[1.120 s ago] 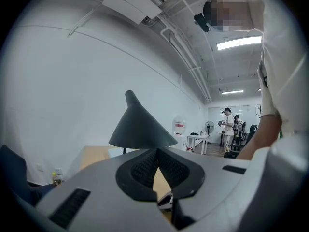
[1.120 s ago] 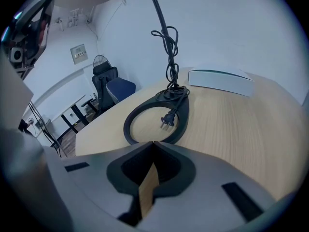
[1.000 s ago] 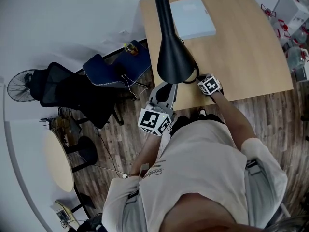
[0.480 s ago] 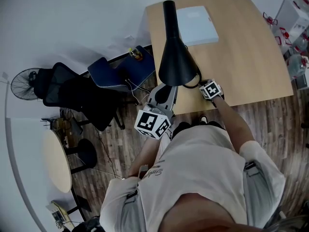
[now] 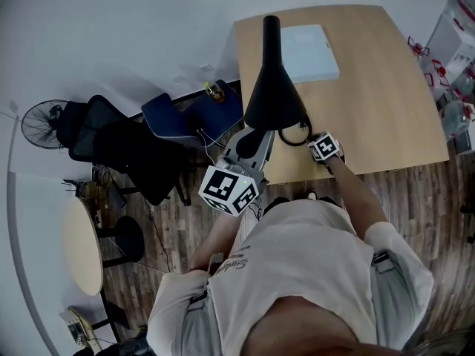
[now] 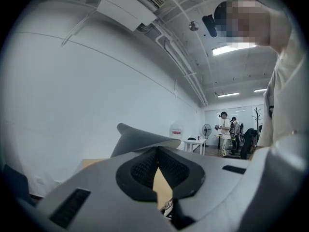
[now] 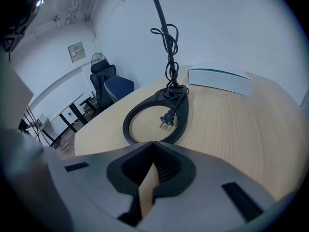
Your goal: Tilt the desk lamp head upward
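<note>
The black desk lamp head (image 5: pixel 273 89) hangs over the near left corner of the wooden table (image 5: pixel 378 87). My left gripper (image 5: pixel 254 136) reaches up from below the table edge, its tips just under the shade's rim. In the left gripper view its jaws are shut with nothing between them, and the lamp head (image 6: pixel 141 138) lies right behind the tips (image 6: pixel 158 150). My right gripper (image 5: pixel 312 136) is low over the table. Its shut jaws (image 7: pixel 153 143) meet at the near edge of the lamp's ring base (image 7: pixel 145 125), which holds the coiled cord and plug (image 7: pixel 167 120).
A flat white box (image 5: pixel 308 43) lies at the table's far side, behind the lamp stem (image 7: pixel 161 13). Black and blue office chairs (image 5: pixel 126 147) stand left of the table, with a fan (image 5: pixel 41 124) and a round table (image 5: pixel 82 247). Shelves with clutter (image 5: pixel 456 43) sit on the right.
The head view has drifted, so the table sits lower and further right. The lamp head looks shorter in view. Both grippers keep their places by the lamp.
</note>
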`<move>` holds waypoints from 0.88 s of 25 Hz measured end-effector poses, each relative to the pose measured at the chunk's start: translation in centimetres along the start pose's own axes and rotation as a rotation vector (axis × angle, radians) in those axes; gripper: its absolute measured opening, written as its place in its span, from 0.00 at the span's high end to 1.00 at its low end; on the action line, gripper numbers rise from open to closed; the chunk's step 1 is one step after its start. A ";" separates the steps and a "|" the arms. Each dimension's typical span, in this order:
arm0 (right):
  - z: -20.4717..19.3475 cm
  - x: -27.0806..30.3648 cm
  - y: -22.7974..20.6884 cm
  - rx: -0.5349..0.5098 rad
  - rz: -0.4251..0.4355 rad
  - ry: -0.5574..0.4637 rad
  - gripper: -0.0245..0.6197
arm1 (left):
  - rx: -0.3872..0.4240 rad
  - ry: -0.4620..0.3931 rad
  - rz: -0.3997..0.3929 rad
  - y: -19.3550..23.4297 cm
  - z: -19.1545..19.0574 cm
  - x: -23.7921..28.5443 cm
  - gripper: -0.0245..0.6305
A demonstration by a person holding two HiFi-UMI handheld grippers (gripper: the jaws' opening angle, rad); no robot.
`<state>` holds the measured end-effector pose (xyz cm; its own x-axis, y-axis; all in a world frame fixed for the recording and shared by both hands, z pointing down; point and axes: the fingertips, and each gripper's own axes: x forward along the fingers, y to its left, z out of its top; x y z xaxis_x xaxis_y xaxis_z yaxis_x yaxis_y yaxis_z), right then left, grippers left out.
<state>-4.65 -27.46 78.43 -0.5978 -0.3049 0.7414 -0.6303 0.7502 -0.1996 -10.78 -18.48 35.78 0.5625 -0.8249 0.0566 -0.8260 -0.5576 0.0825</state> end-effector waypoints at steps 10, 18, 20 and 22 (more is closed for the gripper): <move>-1.0 0.1 0.0 -0.022 -0.012 0.034 0.97 | 0.064 -0.043 -0.002 -0.6 3.7 0.5 0.94; 2.4 -0.1 1.3 -0.080 -0.030 -0.070 0.97 | 0.084 -0.027 0.008 0.1 4.2 0.2 0.94; 3.6 0.4 1.8 -0.092 -0.008 -0.108 0.97 | 0.081 -0.026 0.011 0.0 4.0 0.3 0.94; 3.9 1.0 2.0 -0.101 -0.001 -0.096 0.97 | 0.081 -0.022 0.011 -0.1 4.0 0.4 0.94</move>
<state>-8.41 -28.57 76.31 -0.6445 -0.3569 0.6762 -0.5807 0.8038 -0.1292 -10.65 -19.13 31.78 0.5532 -0.8323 0.0347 -0.8329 -0.5535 0.0014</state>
